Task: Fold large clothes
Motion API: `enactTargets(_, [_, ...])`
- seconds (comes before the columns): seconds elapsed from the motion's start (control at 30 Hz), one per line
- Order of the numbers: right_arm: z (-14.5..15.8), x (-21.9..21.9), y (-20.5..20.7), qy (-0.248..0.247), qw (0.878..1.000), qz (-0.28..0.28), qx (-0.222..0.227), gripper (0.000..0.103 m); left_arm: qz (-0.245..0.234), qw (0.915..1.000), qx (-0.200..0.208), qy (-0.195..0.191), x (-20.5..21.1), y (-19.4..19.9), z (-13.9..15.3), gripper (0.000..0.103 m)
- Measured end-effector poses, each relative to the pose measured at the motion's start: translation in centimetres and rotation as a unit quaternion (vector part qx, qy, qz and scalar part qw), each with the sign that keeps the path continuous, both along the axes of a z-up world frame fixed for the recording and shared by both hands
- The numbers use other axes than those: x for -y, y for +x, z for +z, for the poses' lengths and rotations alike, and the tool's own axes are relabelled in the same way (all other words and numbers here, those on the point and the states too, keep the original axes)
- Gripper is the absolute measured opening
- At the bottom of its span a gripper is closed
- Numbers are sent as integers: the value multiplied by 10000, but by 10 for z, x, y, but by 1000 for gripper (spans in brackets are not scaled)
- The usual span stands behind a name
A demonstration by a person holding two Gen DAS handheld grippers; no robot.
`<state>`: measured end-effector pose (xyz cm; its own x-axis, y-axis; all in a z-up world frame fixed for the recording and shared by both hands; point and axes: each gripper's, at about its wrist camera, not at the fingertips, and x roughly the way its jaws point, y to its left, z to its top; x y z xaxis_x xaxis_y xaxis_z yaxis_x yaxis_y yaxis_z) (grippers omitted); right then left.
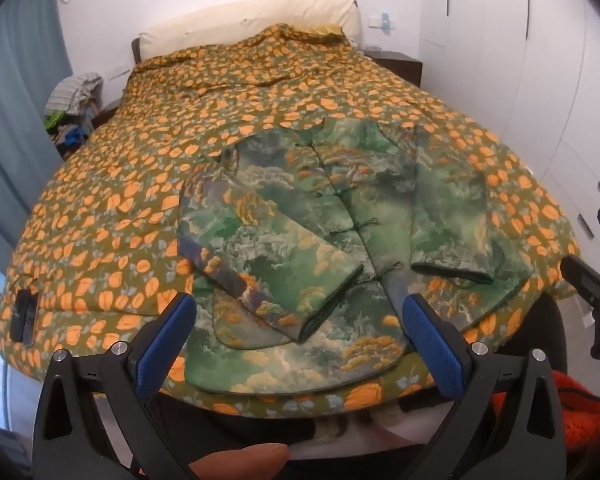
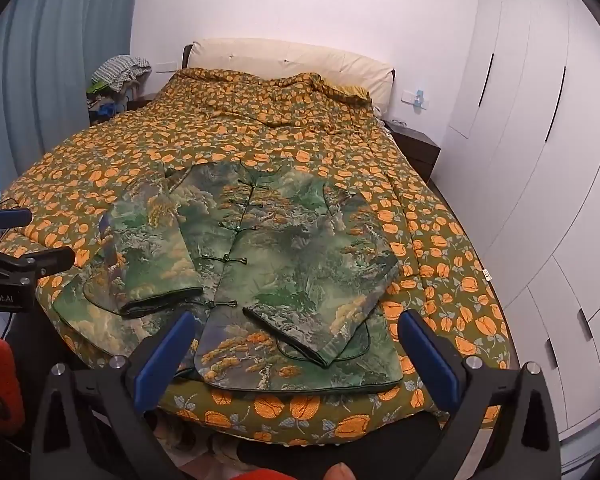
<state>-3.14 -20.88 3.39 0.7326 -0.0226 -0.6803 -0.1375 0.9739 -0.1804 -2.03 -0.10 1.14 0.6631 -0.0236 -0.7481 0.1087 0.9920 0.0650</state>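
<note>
A green landscape-print jacket (image 1: 324,248) with knot buttons lies flat, front up, near the foot of the bed; it also shows in the right wrist view (image 2: 268,264). Both sleeves are folded in over the front. My left gripper (image 1: 296,332) is open and empty, hovering just short of the jacket's hem. My right gripper (image 2: 296,352) is open and empty, also hovering over the hem at the bed's foot edge. The right gripper shows at the right edge of the left wrist view (image 1: 596,292).
The bed carries an orange-leaf quilt (image 1: 148,168) with a cream headboard (image 2: 292,60). A dark remote-like object (image 1: 22,316) lies at the bed's left edge. A pile of clothes (image 2: 116,76) sits left of the headboard. White wardrobes (image 2: 540,160) stand close on the right, with a nightstand (image 2: 416,148) beside them.
</note>
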Motion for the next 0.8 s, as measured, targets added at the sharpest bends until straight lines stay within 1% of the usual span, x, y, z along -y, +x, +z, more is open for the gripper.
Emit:
enactTargets(0.17, [0, 4, -4, 18, 10000, 9, -23, 103, -44, 10000, 36, -36, 0, -4, 3, 103])
enactTargets(0.37, [3, 5, -8, 14, 10000, -54, 68, 103, -70, 9999, 105, -52, 0, -7, 5, 103])
enactTargets(0.8, [-1, 7, -5, 47, 9999, -107, 65, 103, -81, 9999, 120, -40, 2, -7, 4, 103])
